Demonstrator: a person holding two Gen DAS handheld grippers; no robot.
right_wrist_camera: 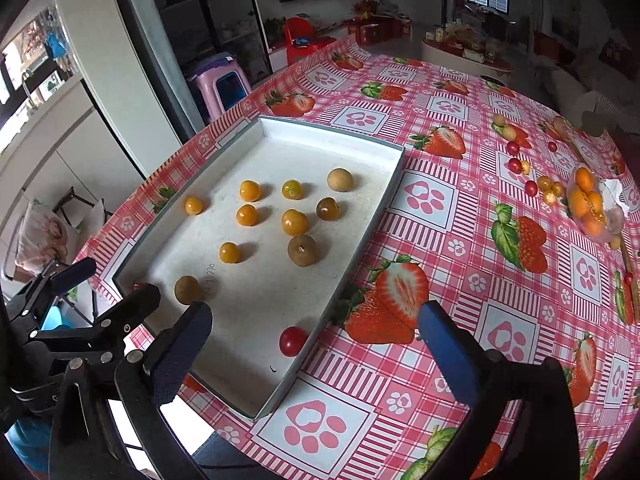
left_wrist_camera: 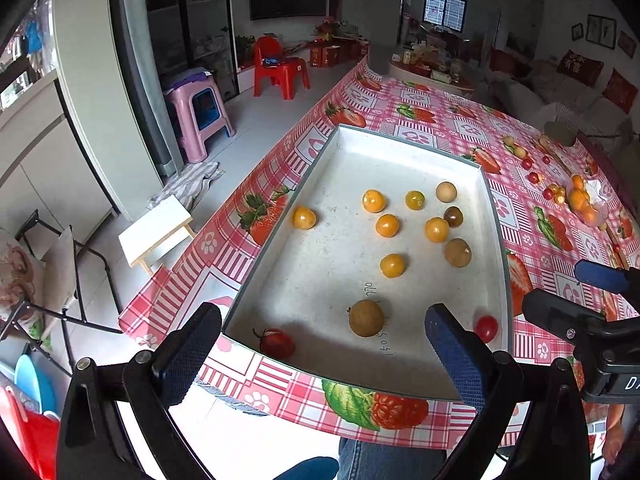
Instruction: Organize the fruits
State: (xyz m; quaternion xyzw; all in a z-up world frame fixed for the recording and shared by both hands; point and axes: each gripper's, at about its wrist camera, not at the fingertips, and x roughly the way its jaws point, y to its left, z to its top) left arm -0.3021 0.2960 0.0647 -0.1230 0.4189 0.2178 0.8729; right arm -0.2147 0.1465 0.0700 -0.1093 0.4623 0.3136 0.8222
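A white tray [left_wrist_camera: 400, 152] [right_wrist_camera: 280, 392] lies on the strawberry-print tablecloth. It holds several yellow-orange berries [left_wrist_camera: 374, 201] [right_wrist_camera: 250, 191], brown round fruits [left_wrist_camera: 366, 318] [right_wrist_camera: 303, 250], a red cherry tomato [left_wrist_camera: 486, 328] [right_wrist_camera: 293, 341] and a red fruit with a stem [left_wrist_camera: 276, 343]. My left gripper [left_wrist_camera: 324, 354] is open and empty over the tray's near edge. My right gripper [right_wrist_camera: 316, 350] is open and empty above the tray's near right corner. More small fruits [right_wrist_camera: 520, 166] and a clear bag of orange fruits [right_wrist_camera: 592, 204] lie on the cloth at the far right.
The table edge [left_wrist_camera: 224, 216] runs along the left, with floor, a white step stool [left_wrist_camera: 156, 232], a pink stool [left_wrist_camera: 200, 116] and red chairs [left_wrist_camera: 278, 66] beyond. The right gripper shows at the left wrist view's right edge [left_wrist_camera: 592, 312].
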